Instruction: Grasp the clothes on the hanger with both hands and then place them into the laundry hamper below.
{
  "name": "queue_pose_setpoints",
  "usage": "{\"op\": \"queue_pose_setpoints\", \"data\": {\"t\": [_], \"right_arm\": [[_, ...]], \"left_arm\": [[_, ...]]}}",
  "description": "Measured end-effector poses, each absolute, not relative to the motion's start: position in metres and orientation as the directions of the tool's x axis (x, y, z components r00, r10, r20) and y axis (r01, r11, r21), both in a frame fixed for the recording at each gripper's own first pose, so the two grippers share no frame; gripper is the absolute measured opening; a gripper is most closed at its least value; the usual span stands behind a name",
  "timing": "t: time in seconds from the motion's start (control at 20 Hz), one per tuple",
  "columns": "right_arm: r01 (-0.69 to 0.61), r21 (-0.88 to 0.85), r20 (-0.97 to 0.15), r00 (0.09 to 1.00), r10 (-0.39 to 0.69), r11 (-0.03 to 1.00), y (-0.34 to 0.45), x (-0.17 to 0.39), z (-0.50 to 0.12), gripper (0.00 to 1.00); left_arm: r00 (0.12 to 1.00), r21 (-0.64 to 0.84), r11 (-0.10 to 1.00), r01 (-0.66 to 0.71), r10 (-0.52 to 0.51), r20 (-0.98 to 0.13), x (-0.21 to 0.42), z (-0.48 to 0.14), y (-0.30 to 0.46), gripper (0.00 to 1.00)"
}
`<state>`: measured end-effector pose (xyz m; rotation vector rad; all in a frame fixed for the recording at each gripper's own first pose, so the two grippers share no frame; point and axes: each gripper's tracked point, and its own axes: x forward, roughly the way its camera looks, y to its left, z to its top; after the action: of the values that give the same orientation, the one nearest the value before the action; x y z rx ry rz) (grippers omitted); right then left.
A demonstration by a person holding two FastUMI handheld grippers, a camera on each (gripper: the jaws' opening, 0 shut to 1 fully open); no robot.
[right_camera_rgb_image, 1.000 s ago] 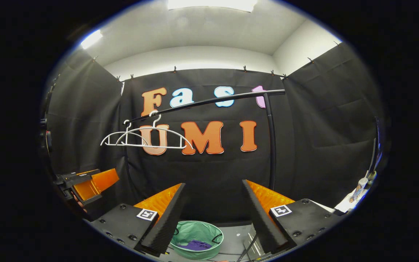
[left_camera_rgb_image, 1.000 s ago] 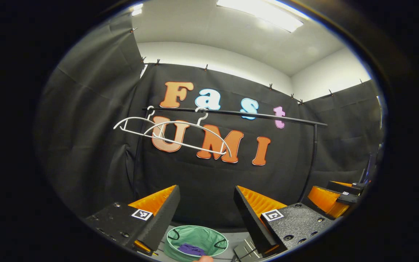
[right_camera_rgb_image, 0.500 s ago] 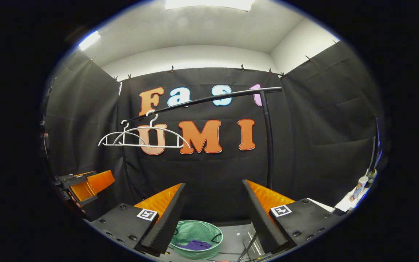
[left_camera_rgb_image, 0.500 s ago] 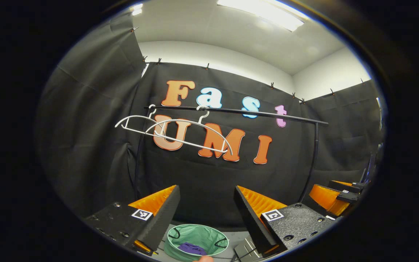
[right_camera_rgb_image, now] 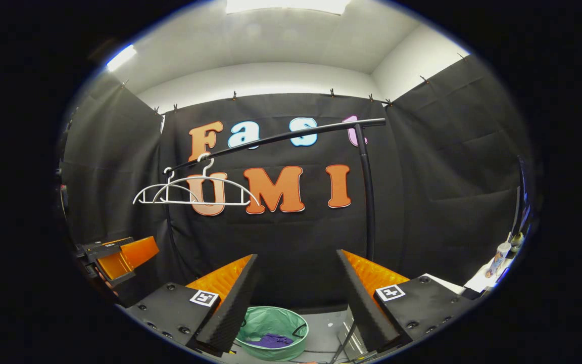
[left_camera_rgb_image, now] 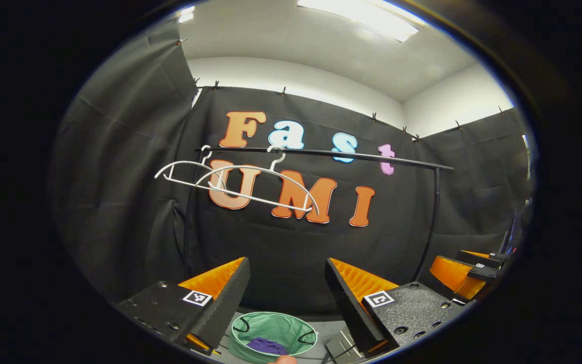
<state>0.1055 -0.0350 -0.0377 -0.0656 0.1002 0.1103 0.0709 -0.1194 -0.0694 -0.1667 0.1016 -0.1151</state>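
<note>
Left gripper (left_camera_rgb_image: 287,283) spread wide, holding nothing; right gripper (right_camera_rgb_image: 296,278) likewise. Purple clothes (left_camera_rgb_image: 267,346) lie inside green hamper (left_camera_rgb_image: 291,328) on the floor below. Two bare white hangers (left_camera_rgb_image: 250,184) hang on black rail (left_camera_rgb_image: 372,159).

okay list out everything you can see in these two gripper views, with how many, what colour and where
White plastic hangers: two, white, bare, hooked on the left part of the rail.
Black metal clothes rail: one, black, across the back cloth wall, with an upright post at its right end.
Green round mesh laundry hamper: one, green with black handles, on the floor below the rail.
Purple garment: one, purple, crumpled inside the hamper.
Small bottles: too small to count or name, far right edge of the right gripper view.
Left claw: one, open, empty, above the hamper.
Right claw: one, open, empty, above the hamper.
</note>
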Motion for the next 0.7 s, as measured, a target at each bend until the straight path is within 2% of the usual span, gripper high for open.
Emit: {"op": "queue_pose_setpoints", "data": {"t": [0.7], "right_arm": [[-0.105, -0.056, -0.104, 0.99, 0.098, 0.993, -0.0427, 0.1033, -0.0386, 0.98]], "left_arm": [[0.988, -0.17, 0.979, 0.11, -0.127, -0.092, 0.0686, -0.0692, -0.1235, 0.94]]}}
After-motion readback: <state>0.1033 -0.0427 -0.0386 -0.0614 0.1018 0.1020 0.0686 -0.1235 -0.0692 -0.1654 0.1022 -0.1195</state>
